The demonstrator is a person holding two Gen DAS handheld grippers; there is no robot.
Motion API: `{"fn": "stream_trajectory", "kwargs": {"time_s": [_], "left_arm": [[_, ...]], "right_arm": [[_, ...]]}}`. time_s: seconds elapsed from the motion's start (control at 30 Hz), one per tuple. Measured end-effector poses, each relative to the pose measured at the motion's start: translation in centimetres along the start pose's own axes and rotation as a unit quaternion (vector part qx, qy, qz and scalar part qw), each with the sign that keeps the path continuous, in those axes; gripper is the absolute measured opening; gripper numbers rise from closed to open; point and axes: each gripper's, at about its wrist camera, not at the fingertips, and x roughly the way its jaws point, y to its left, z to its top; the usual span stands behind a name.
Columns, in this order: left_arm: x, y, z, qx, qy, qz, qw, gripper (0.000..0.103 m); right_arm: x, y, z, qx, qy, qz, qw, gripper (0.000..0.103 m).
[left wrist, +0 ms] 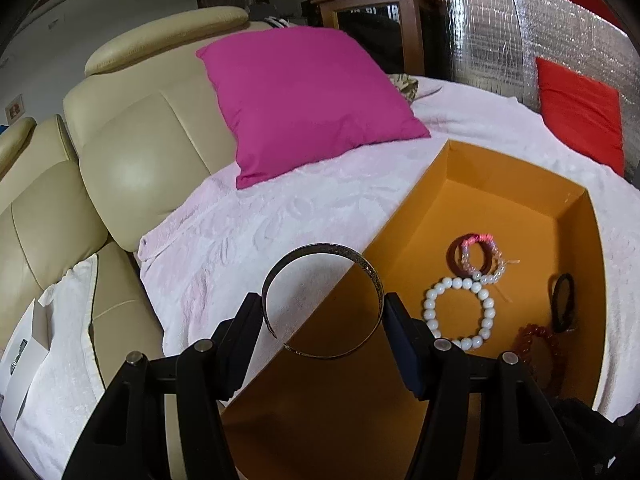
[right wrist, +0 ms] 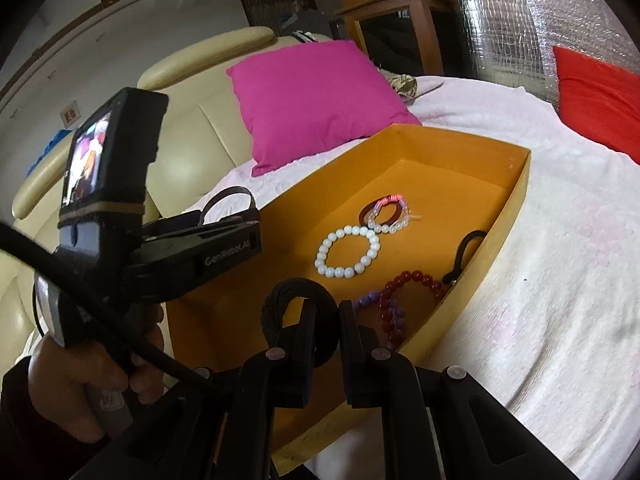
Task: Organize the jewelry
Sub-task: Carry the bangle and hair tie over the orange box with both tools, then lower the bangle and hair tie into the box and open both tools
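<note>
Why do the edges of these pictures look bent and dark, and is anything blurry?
Left wrist view: the fisheye lens curves the orange box walls and blackens the corners; the metal bangle in the left gripper looks fairly sharp. Right wrist view: same bending; the black band in the right gripper looks soft, the white bead bracelet clearer.

1. Square magenta cushion, ahead of the left gripper, leaning on the sofa back.
2. Cream leather sofa, to the gripper's left.
3. Pale pink textured blanket, spread beneath and ahead.
4. Red cushion, far right.
5. Silver quilted foil sheet, behind it.
6. Wooden cabinet, at centre rear.
</note>
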Motion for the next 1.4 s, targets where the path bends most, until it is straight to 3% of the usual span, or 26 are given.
{"fn": "stream_trajectory", "kwargs": {"time_s": [0.33, 1.4], "left_arm": [[1.2, -0.7, -0.6, 0.010, 0.040, -0.006, 0.9991, 0.063], [1.7, -1.3, -0.5, 0.028, 0.046, 0.006, 0.9985, 0.064]], "right_arm": [[0.6, 1.4, -1.5, -0.026, 0.024, 0.015, 0.999, 0.012], [0.1, 2.3, -2.7, -0.054, 0.021, 0.009, 0.998, 0.014]]}}
